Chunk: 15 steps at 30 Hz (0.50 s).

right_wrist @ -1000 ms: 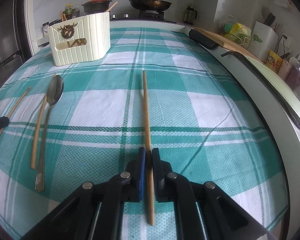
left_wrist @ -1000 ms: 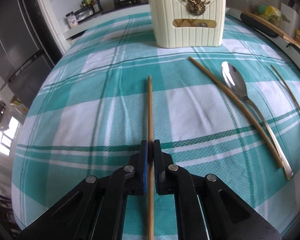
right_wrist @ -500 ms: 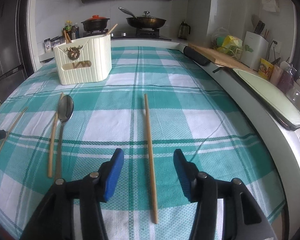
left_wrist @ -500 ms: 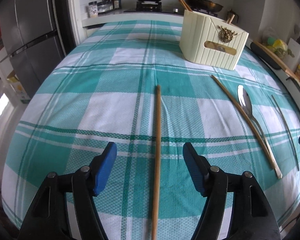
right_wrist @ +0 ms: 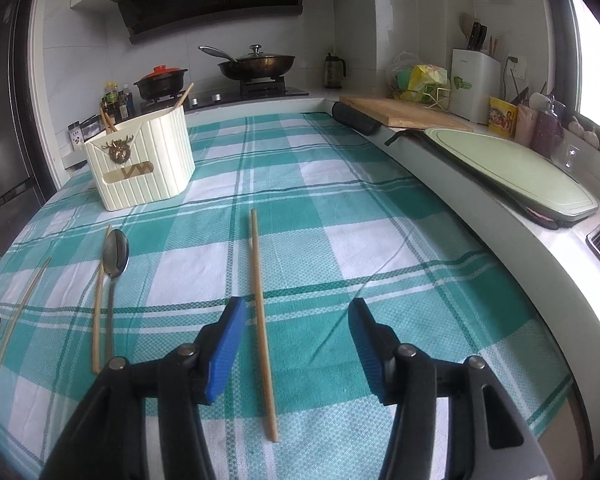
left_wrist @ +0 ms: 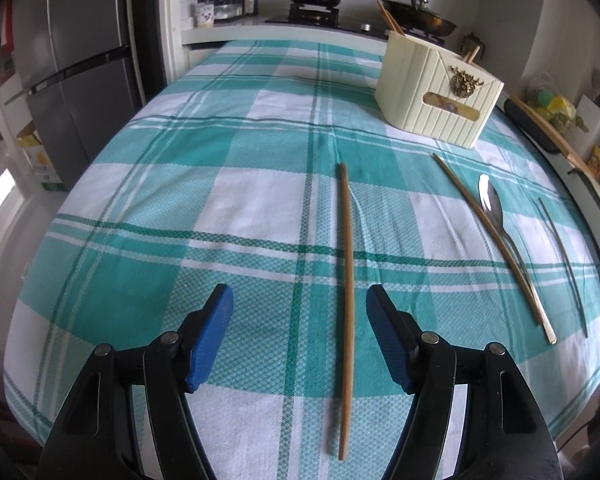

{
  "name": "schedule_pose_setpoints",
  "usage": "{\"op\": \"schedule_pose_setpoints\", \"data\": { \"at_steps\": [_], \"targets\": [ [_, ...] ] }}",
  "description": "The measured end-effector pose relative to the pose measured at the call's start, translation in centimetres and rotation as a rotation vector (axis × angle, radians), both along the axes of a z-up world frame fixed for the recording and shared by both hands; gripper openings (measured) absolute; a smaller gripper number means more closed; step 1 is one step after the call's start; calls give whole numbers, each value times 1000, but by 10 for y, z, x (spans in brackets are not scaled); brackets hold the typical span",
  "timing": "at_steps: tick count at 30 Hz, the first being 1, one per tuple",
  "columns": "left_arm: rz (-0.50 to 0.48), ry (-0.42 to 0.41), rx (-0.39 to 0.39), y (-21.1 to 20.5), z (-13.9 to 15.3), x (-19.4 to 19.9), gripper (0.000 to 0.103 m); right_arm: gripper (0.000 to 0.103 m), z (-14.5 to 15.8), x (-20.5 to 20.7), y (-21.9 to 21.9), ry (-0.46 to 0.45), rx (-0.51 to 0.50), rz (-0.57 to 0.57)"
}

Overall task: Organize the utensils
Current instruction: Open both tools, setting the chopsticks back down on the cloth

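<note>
Both grippers hang over the cloth, jaws apart and holding nothing. The left gripper has a chopstick lying flat at its twelve o'clock; the right gripper frames another chopstick. The holder stands at eleven o'clock from the right. Best now: centre on the stick, close near mid-length, lift level.

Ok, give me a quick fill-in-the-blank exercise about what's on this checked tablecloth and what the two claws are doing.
1. Each claw, left claw and right claw, hangs ____ over a wooden chopstick.
2. The spoon lies with its bowl pointing toward the cream ____.
3. Chopsticks already stick out of the holder; the pot on the stove has a ____ lid.

Missing words: open; holder; red
</note>
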<state>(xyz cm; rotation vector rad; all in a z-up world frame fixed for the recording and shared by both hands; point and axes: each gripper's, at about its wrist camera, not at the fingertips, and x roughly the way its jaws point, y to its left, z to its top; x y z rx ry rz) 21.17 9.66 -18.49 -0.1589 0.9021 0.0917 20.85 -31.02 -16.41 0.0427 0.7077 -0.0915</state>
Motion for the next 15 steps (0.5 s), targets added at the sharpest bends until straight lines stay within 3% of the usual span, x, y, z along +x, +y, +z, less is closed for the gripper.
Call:
{"op": "schedule_pose_setpoints", "data": {
  "at_steps": [15],
  "targets": [
    [8,9,67,-5,-3,5,71,54,-1,-3,14,-3,-36,38]
  ]
}}
